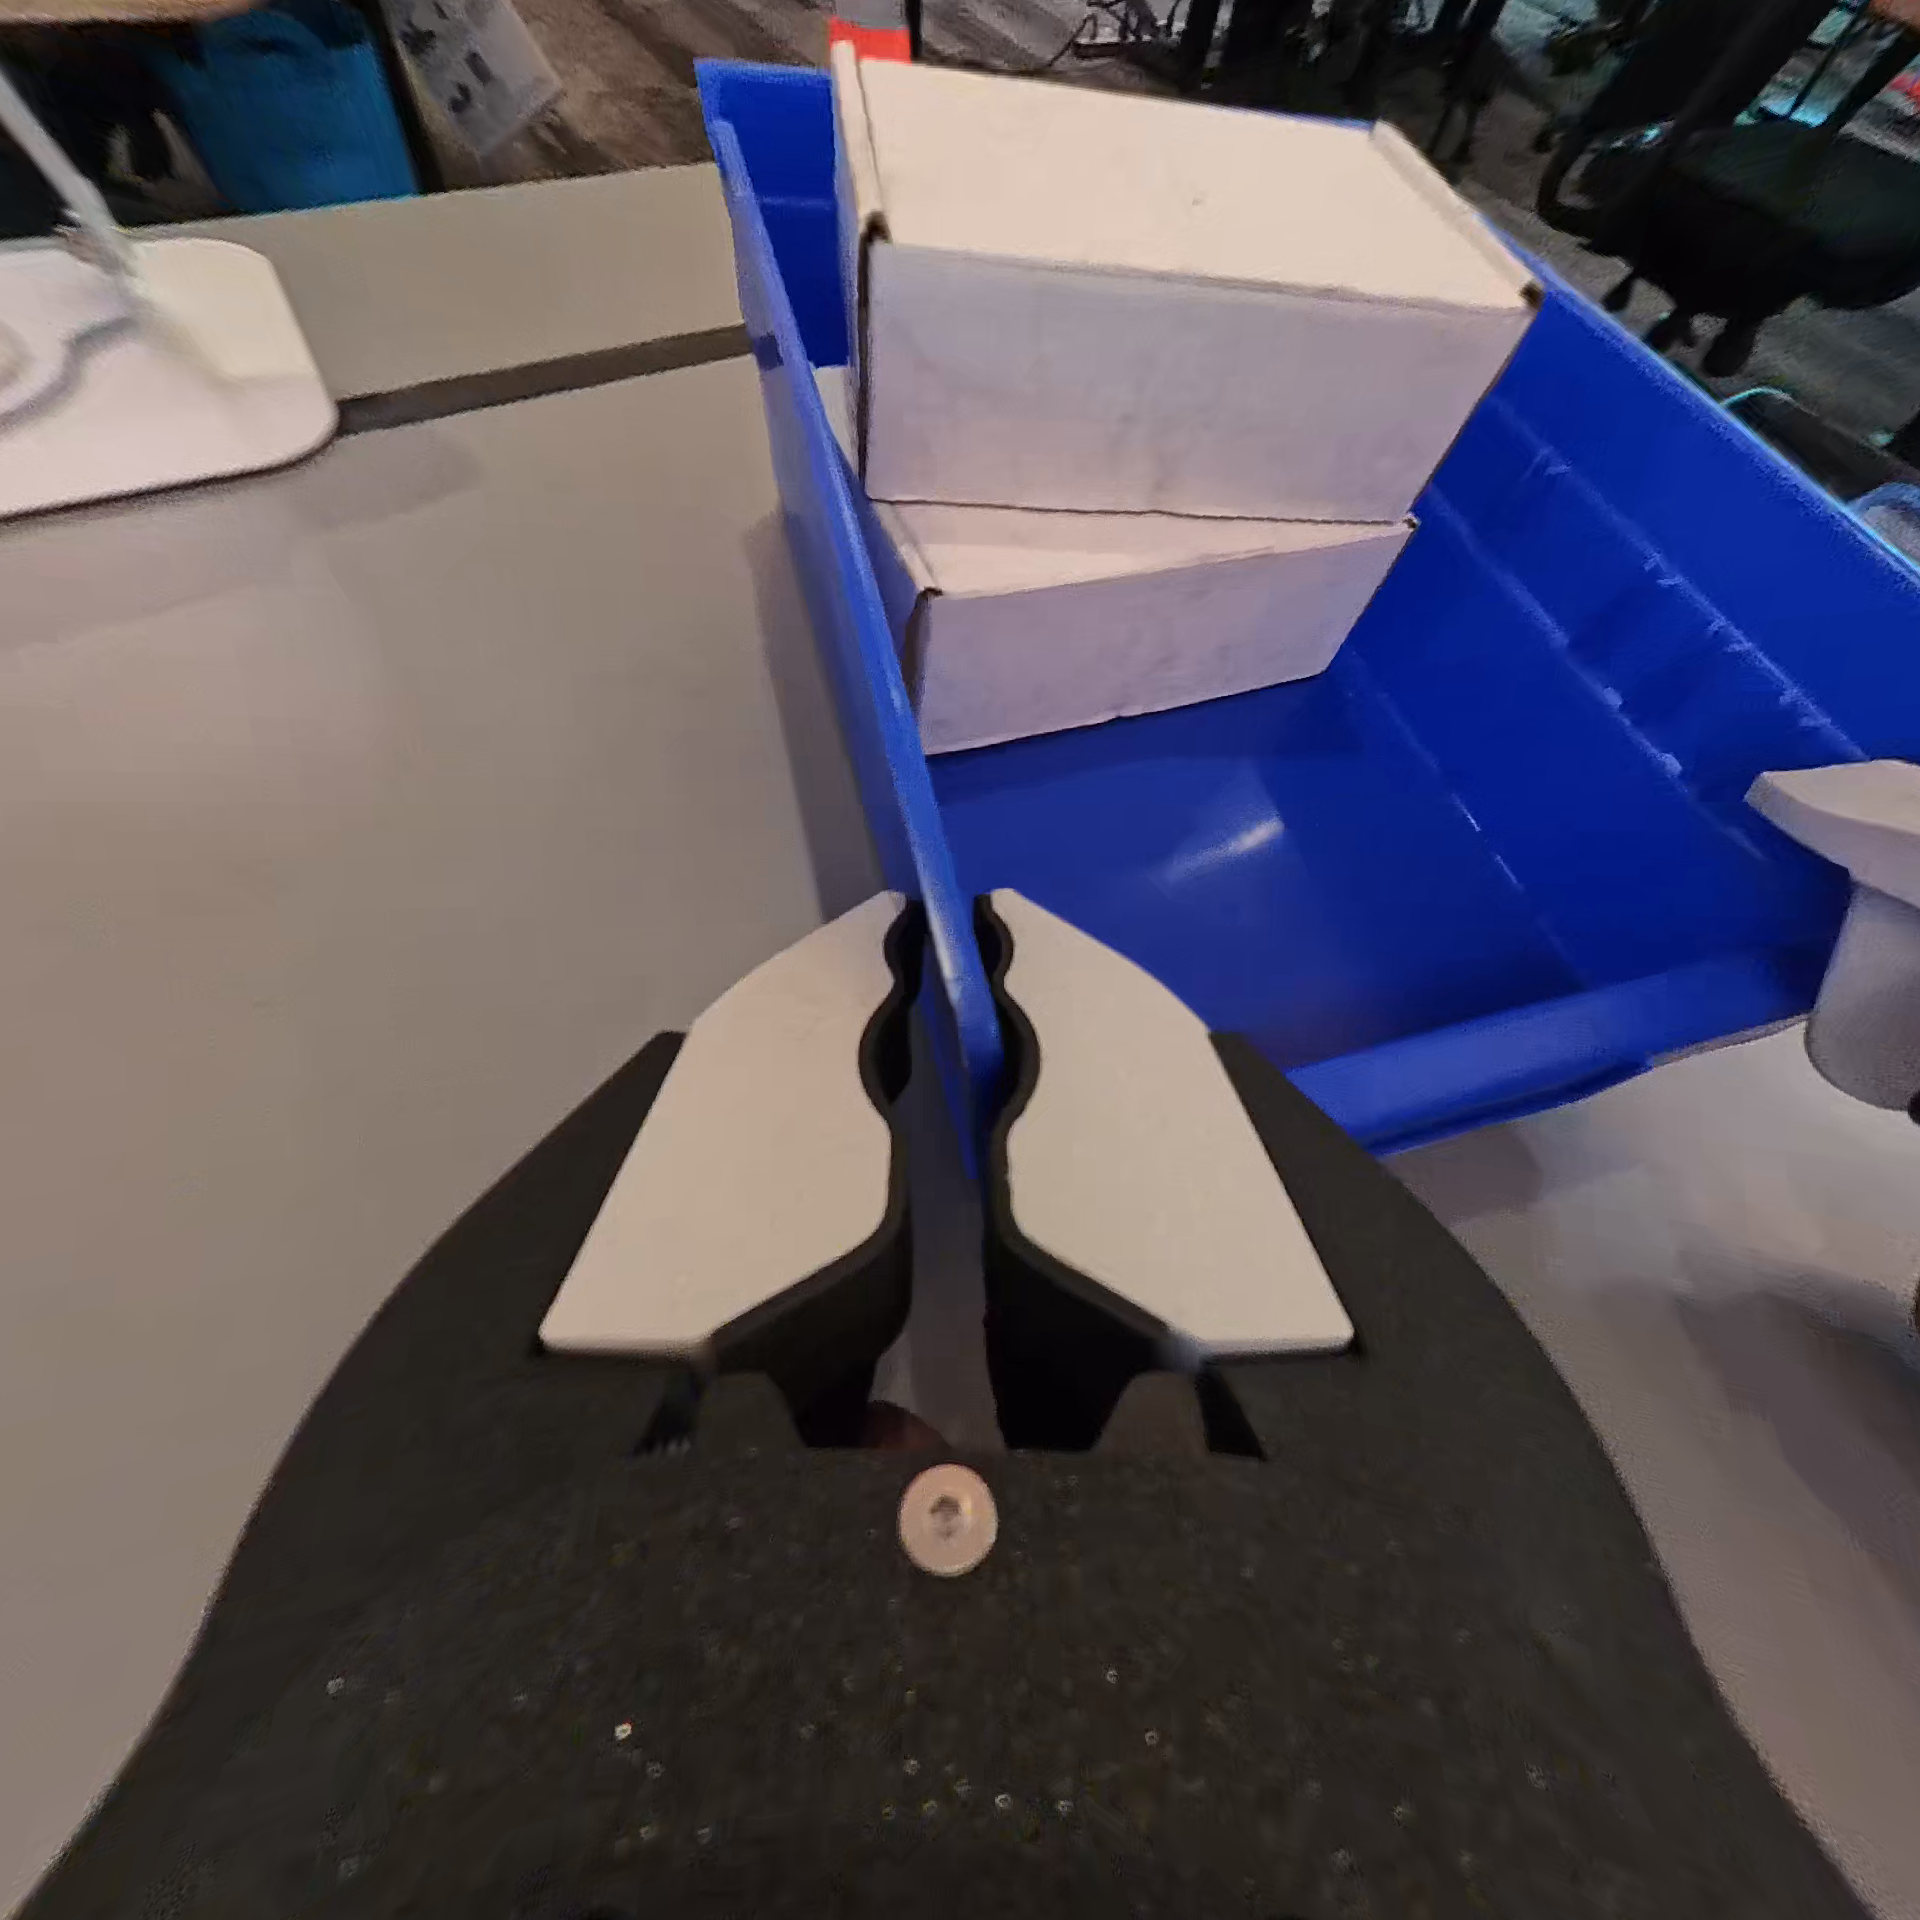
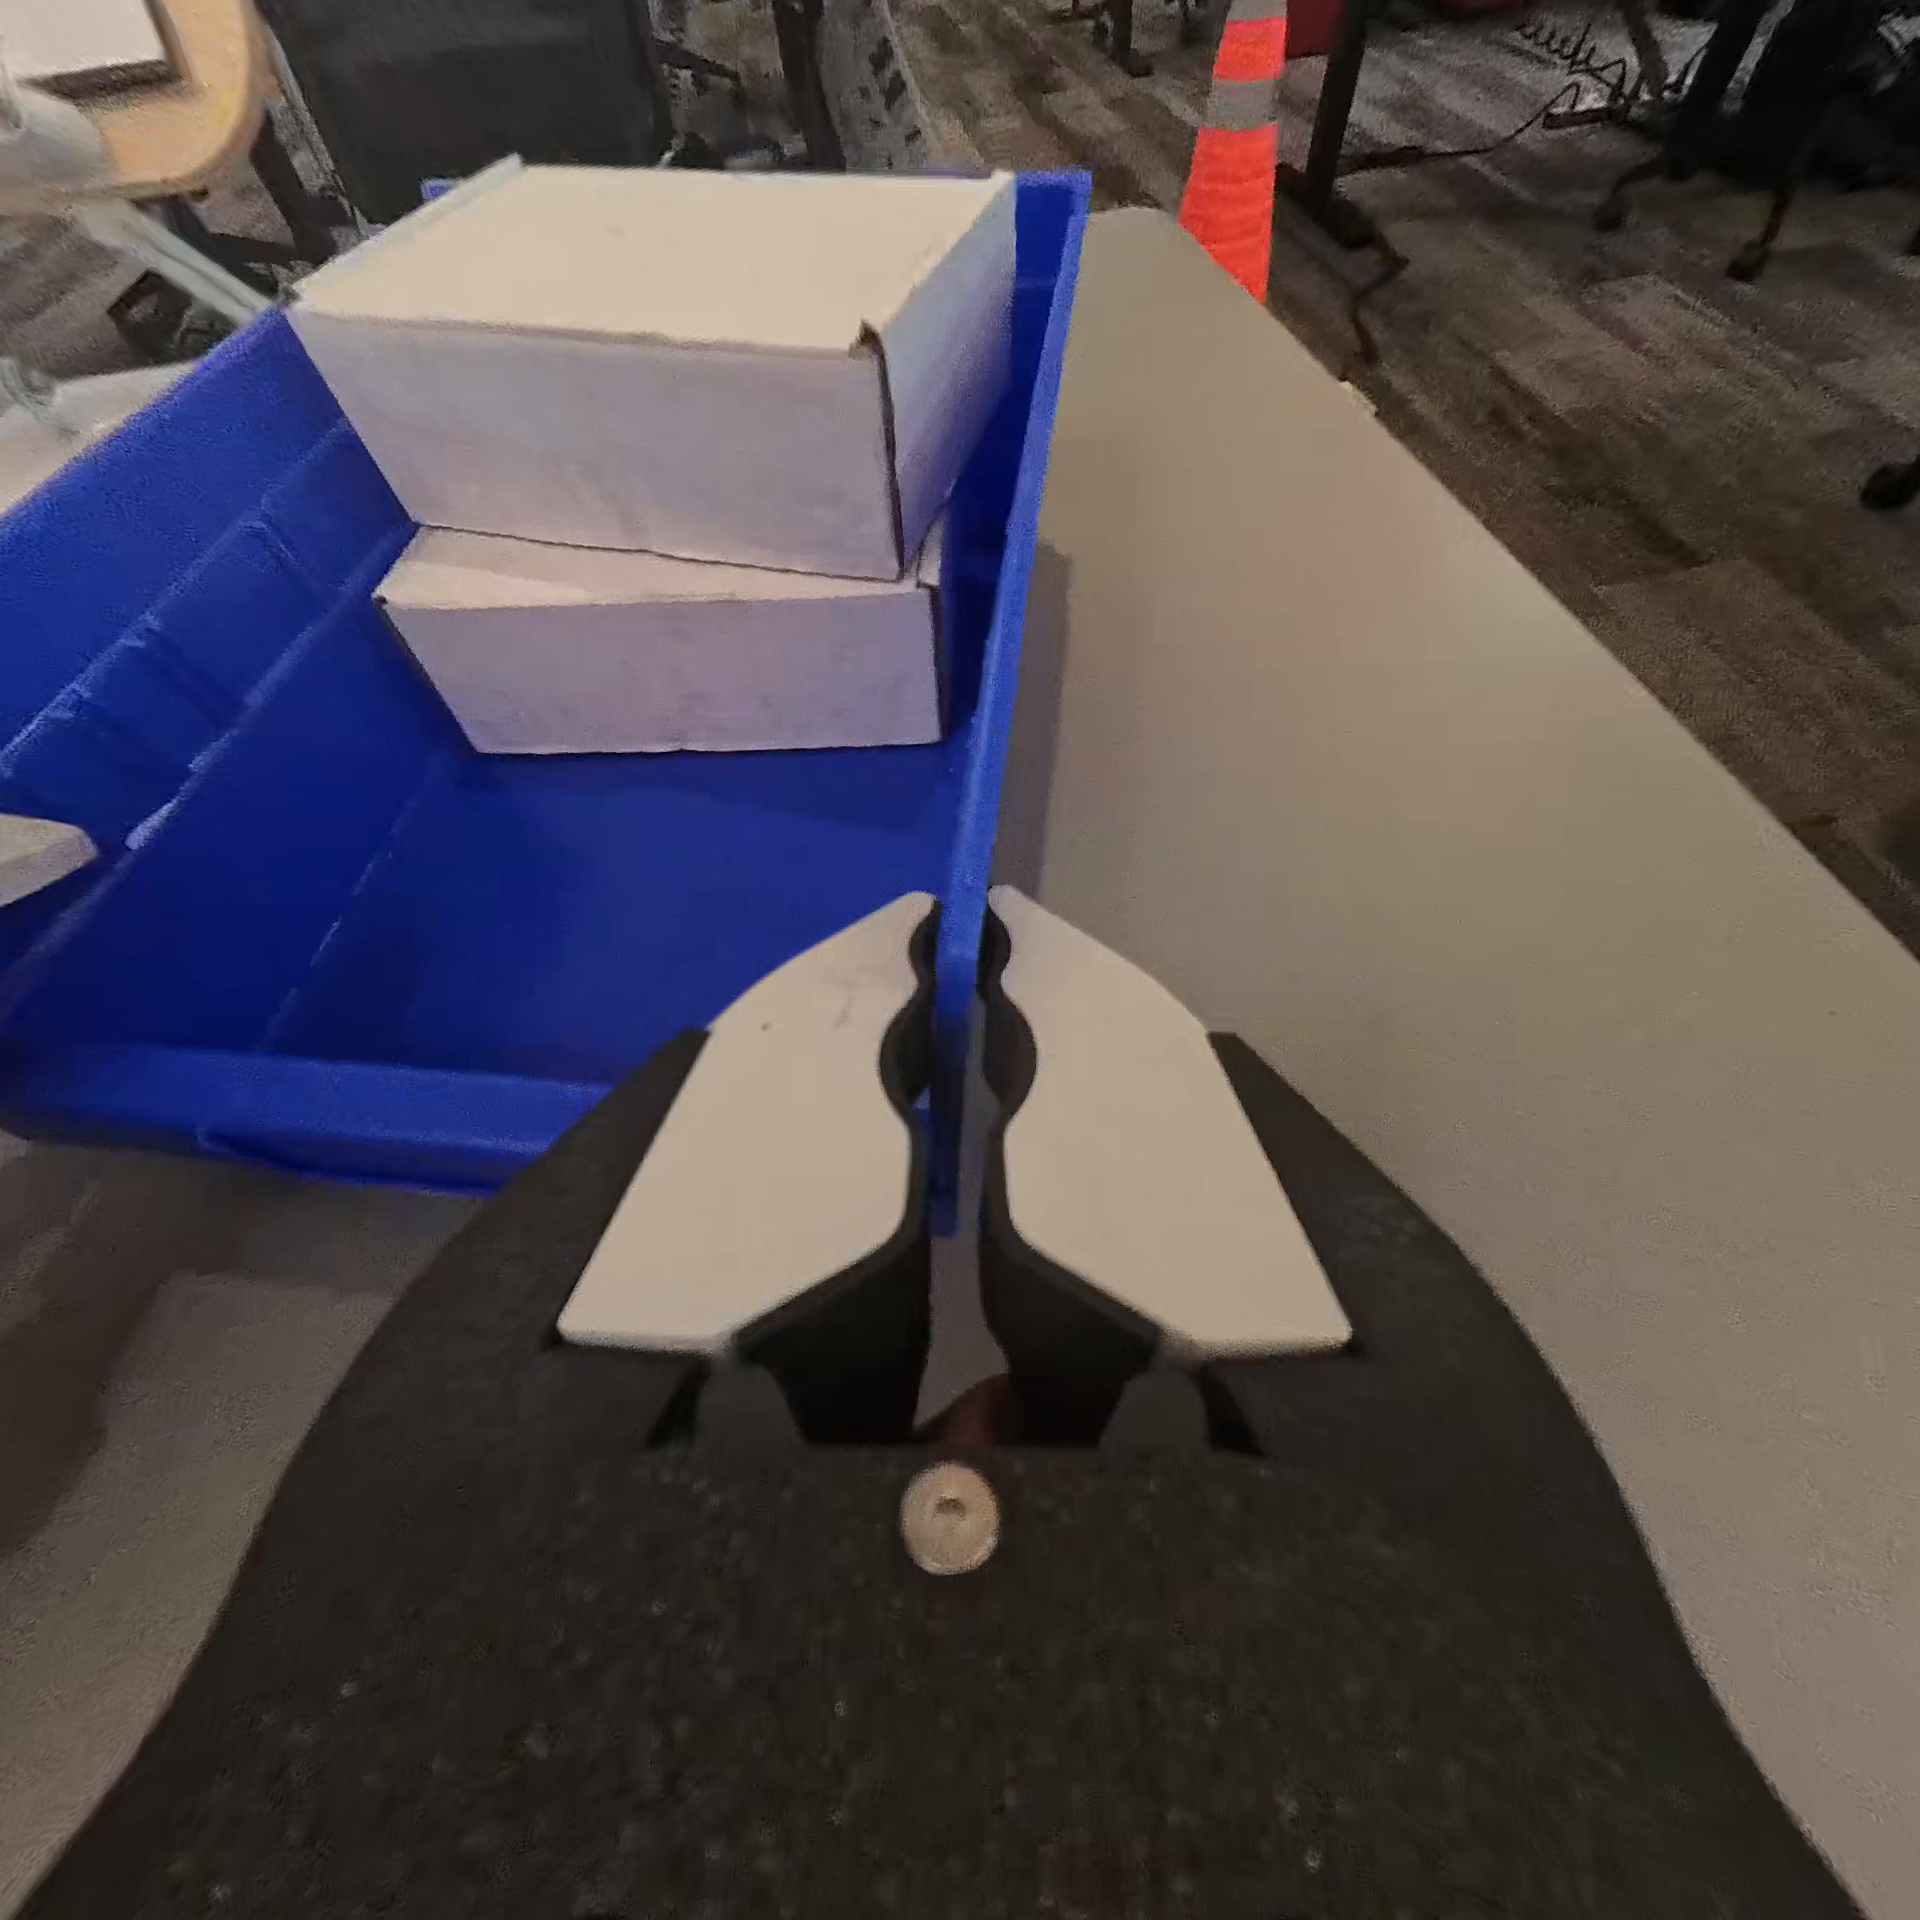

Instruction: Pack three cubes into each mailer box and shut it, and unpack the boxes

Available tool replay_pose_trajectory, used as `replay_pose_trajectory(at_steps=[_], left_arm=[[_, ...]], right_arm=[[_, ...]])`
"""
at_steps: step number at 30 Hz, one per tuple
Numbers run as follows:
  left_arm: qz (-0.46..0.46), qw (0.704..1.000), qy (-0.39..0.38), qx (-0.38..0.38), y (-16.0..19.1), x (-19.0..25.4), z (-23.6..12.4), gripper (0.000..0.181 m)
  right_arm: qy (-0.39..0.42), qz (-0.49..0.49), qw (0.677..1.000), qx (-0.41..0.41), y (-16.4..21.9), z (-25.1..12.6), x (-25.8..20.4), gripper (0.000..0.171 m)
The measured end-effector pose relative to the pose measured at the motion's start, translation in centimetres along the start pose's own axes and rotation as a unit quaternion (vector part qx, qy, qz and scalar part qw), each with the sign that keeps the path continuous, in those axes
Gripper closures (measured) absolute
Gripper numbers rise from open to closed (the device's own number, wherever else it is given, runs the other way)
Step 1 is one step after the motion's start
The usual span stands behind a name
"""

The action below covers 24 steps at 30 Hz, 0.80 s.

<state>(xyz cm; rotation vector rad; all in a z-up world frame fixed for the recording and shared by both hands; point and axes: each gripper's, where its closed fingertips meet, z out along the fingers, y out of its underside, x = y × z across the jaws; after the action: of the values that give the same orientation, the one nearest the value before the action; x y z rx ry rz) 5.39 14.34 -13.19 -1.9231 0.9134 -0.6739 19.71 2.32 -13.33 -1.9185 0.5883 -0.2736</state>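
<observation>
A pale grey bench [image 2: 1403, 831] carries the work; beyond its edge lies dark patterned carpet, with an orange traffic cone [image 2: 1236, 156] at one o'clock in the right wrist view and a white stand base [image 1: 135, 374] at ten o'clock in the left. A blue plastic bin [image 1: 1403, 883] sits on the bench. Two closed white mailer boxes [image 1: 1164, 384] are stacked at its far end, toward twelve o'clock, the upper one overhanging the lower. The left hand-held gripper [image 1: 948, 914] is clamped narrowly on the bin's left wall; the right hand-held gripper [image 2: 961, 909] pinches the right wall likewise.
</observation>
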Motion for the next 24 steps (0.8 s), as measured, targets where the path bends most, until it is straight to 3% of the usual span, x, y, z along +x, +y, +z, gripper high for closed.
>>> replay_pose_trajectory(at_steps=[8, 15, 18, 24], left_arm=[[-0.022, 0.995, -0.093, 0.03, 0.3, -10.3, -7.5, 0.177], [-0.051, 0.981, -0.183, 0.024, 4.4, -20.8, -16.1, 0.177], [-0.047, 0.979, -0.196, 0.005, 6.8, -22.8, -17.6, 0.176], [-0.021, 0.988, -0.151, 0.014, 6.6, -22.3, -18.2, 0.165]], right_arm=[[-0.068, -0.062, 0.995, 0.026, -1.6, -0.5, -12.1, 0.167], [-0.161, -0.074, 0.984, 0.018, 0.5, -1.0, -25.8, 0.166], [-0.175, -0.092, 0.98, 0.013, 2.8, -1.1, -28.4, 0.167], [-0.2, -0.092, 0.975, 0.01, 2.7, -0.9, -28.8, 0.165]])
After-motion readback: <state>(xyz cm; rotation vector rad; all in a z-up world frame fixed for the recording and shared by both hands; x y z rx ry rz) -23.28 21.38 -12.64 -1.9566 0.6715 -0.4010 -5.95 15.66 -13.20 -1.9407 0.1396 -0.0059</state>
